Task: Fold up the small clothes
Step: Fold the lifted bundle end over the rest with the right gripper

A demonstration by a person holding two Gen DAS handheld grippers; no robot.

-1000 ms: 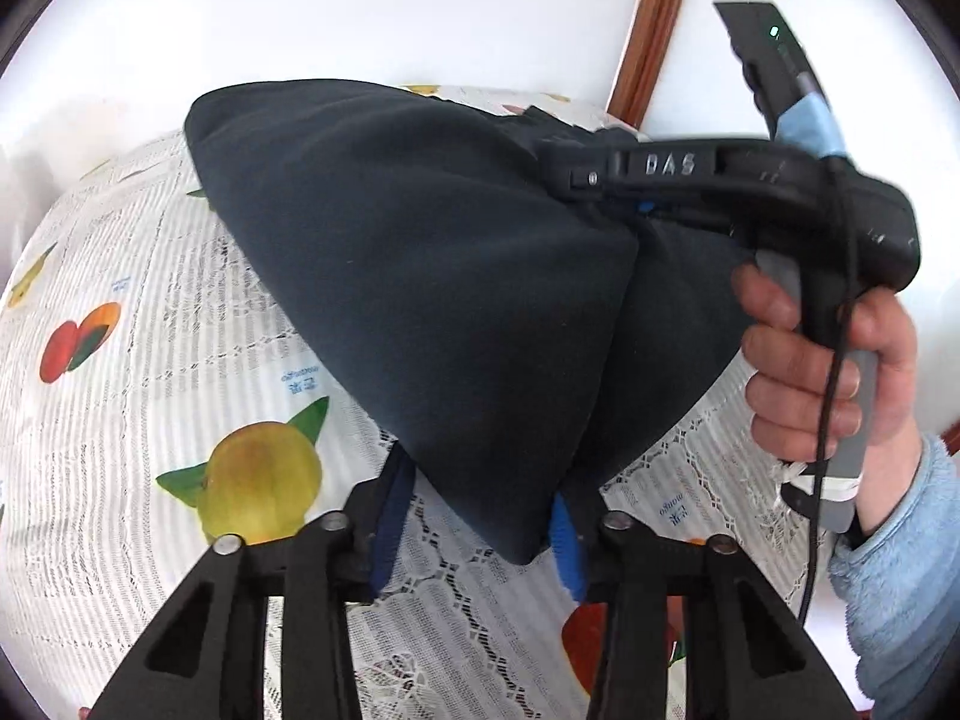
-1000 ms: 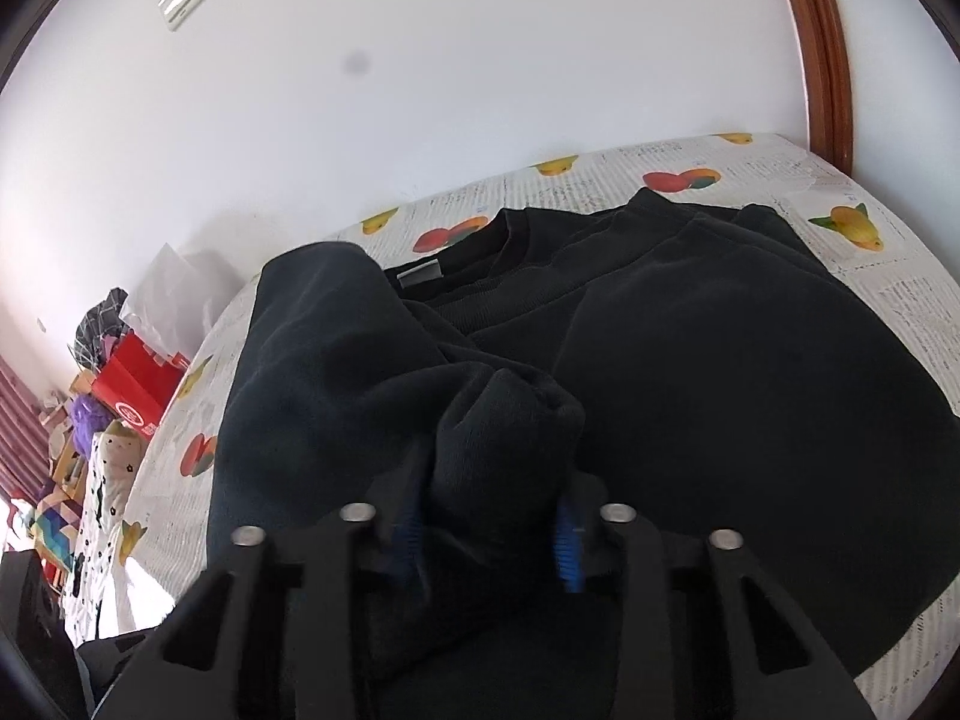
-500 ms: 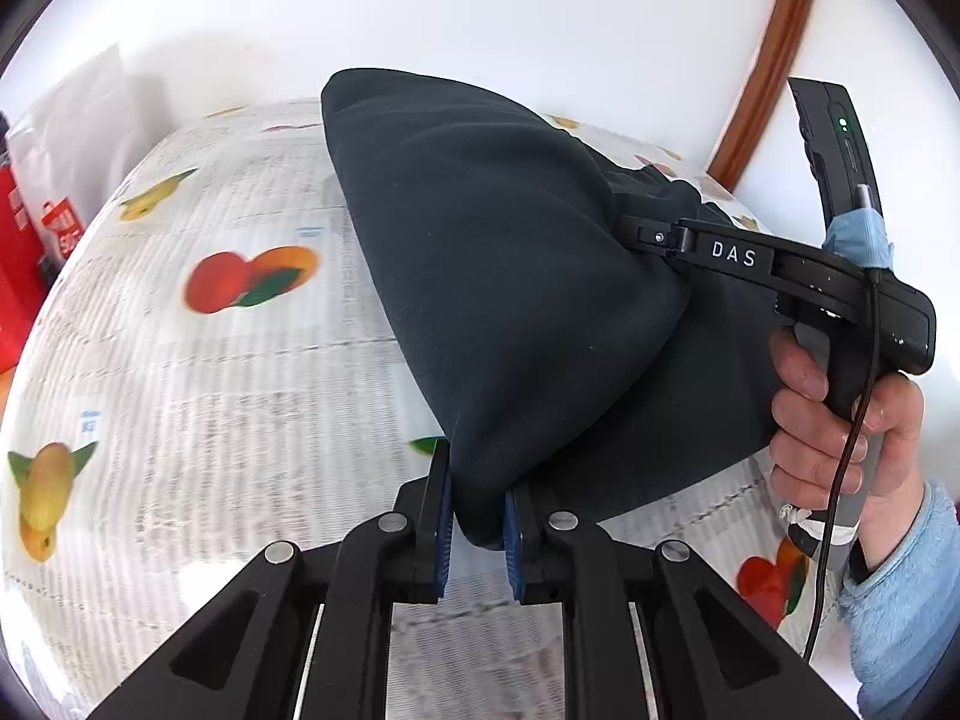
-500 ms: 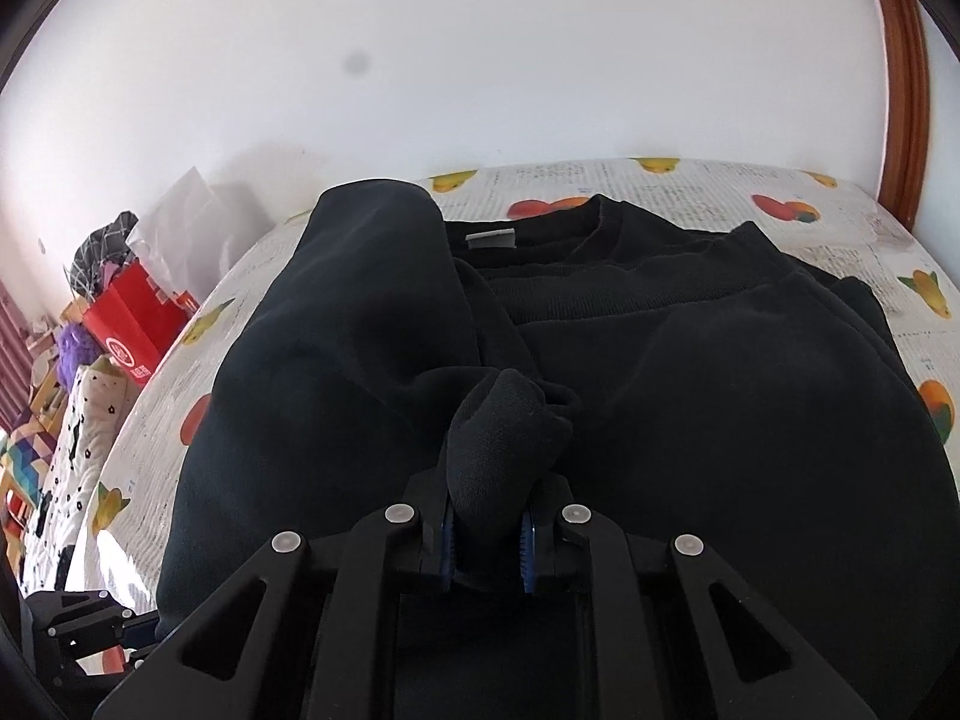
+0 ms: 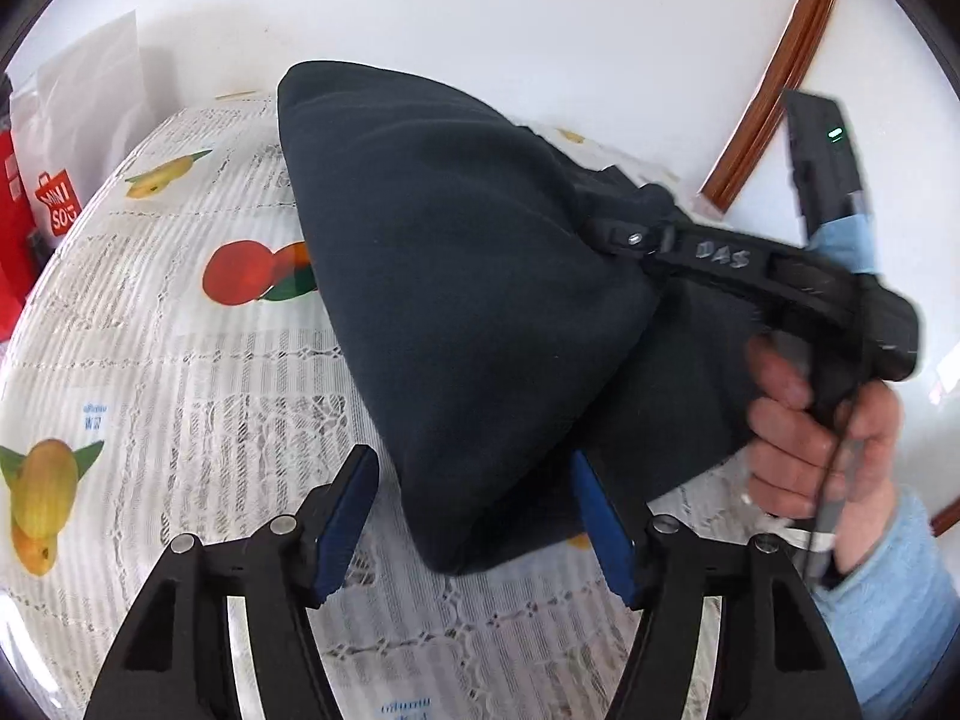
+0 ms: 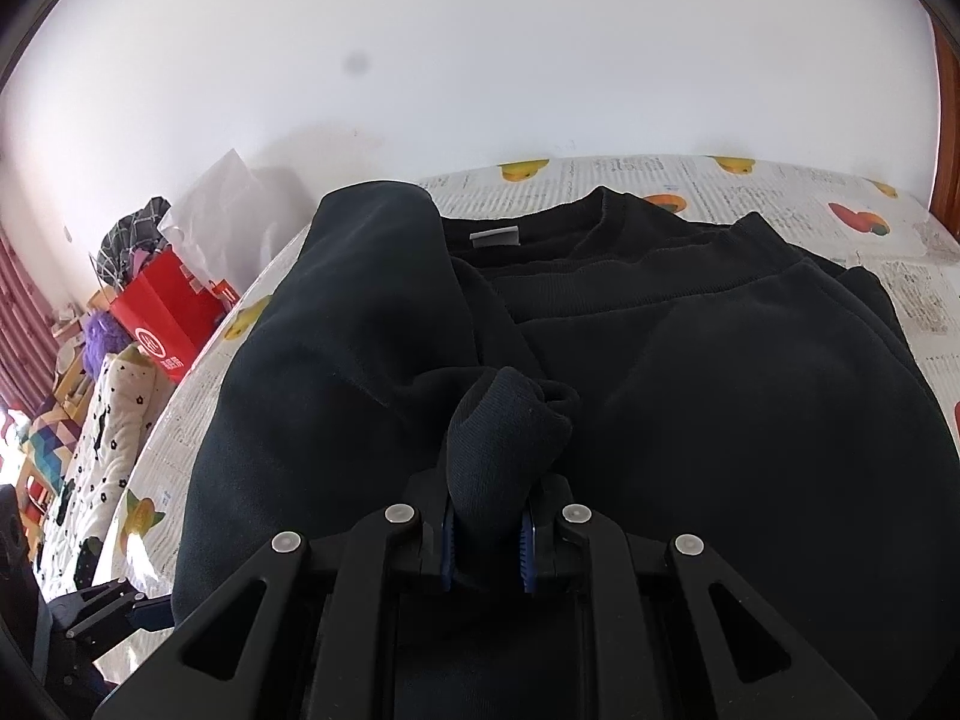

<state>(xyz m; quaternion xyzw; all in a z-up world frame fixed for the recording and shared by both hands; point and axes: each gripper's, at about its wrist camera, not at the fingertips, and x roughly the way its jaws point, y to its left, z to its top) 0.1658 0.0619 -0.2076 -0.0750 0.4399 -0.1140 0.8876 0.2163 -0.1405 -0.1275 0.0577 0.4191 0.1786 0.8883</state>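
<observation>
A black sweatshirt (image 6: 750,390) lies on a fruit-print tablecloth (image 5: 180,390), collar and label toward the wall. In the left wrist view its folded side (image 5: 480,276) bulges up. My left gripper (image 5: 474,492) has its jaws opening wide around the lower corner of that fold; the left blue pad stands clear of the cloth. My right gripper (image 6: 487,540) is shut on the ribbed sleeve cuff (image 6: 504,426) and holds it over the middle of the sweatshirt. From the left wrist view the right gripper (image 5: 630,237) shows with a person's hand (image 5: 804,420) on its handle.
A red shopping bag (image 6: 162,318) and a white plastic bag (image 6: 222,216) stand beside the table's left edge, with a patterned quilt (image 6: 102,432) below. A white wall backs the table, and a brown wooden frame (image 5: 774,78) runs up at the right.
My left gripper, shut on the fold's corner half a second ago, has opened and let it go. My right gripper still pinches the cuff and has carried it a little across the sweatshirt.
</observation>
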